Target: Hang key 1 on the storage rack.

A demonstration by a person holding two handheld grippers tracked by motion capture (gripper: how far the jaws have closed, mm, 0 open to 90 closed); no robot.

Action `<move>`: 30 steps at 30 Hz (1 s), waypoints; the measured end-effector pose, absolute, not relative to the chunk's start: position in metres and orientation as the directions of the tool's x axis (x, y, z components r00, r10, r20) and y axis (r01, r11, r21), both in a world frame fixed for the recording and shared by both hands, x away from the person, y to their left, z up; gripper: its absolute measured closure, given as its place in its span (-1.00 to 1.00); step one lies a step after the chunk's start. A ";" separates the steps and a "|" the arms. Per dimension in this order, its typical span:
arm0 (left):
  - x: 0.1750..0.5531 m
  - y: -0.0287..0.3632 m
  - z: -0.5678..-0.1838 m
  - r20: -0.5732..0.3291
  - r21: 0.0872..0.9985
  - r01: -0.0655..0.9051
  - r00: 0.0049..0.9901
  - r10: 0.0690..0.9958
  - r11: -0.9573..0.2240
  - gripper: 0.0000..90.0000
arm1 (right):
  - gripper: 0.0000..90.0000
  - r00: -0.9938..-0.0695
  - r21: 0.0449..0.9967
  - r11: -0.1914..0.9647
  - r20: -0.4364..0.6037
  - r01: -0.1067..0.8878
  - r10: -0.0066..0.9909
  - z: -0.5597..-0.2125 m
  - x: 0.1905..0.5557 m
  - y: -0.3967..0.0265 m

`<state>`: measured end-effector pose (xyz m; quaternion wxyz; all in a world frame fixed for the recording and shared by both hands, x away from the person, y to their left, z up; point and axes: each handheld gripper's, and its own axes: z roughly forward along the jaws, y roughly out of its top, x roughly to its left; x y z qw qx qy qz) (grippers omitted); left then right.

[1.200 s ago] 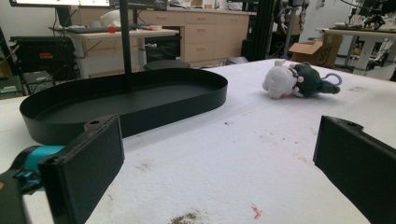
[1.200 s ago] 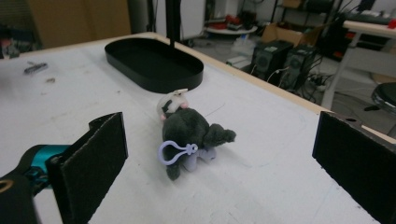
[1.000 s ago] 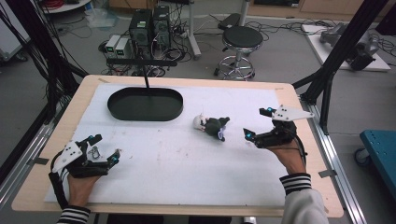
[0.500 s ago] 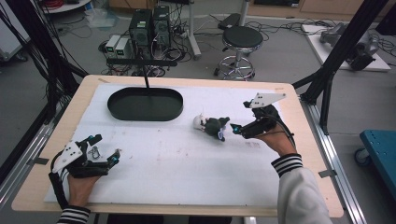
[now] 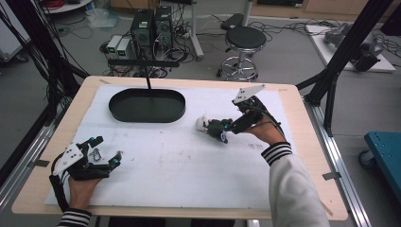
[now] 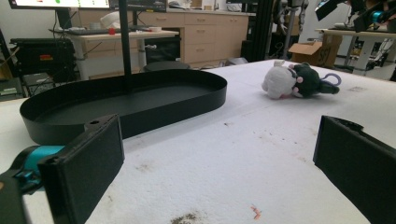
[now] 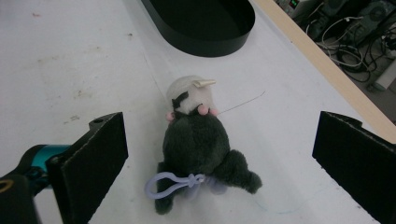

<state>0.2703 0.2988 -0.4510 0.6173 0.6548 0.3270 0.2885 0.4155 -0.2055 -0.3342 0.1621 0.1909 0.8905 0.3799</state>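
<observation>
Two black jaws of the left gripper [image 6: 219, 172] stand far apart at the bottom, one at each side, with nothing between them but the white table cover [image 6: 233, 158]. A bit of blue shows beside the jaw on the left. Ahead on the left sits a long black oval tray [image 6: 140, 100] with low walls, and a thin black pole [image 6: 124, 44] rises behind it. Farther off on the right, a small soft toy animal, white and dark grey with pink spots [image 6: 296, 81], lies on the cover, well apart from the tray.

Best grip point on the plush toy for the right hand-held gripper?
Grip the plush toy across its dark rounded body, coming from its clip end with the open right hand-held gripper. It lies flat with its body between the jaws; the white head and the lilac clip give less to hold.
</observation>
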 end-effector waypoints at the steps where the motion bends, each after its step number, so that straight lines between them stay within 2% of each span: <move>1: 0.270 0.299 -0.451 -0.025 0.997 0.072 0.620 0.784 -0.026 -0.95 | -0.94 -0.877 0.736 0.642 -0.143 0.217 0.459 -0.334 0.417 -0.203; 6: 0.270 0.299 -0.451 -0.030 0.998 0.068 0.617 0.786 -0.015 -0.95 | -0.94 -0.884 0.728 0.651 -0.139 0.214 0.446 -0.335 0.424 -0.195; 30: 0.270 0.300 -0.451 -0.028 0.997 0.068 0.620 0.784 -0.019 -0.95 | -0.94 -0.905 0.588 0.759 -0.102 0.279 0.412 -0.385 0.450 -0.167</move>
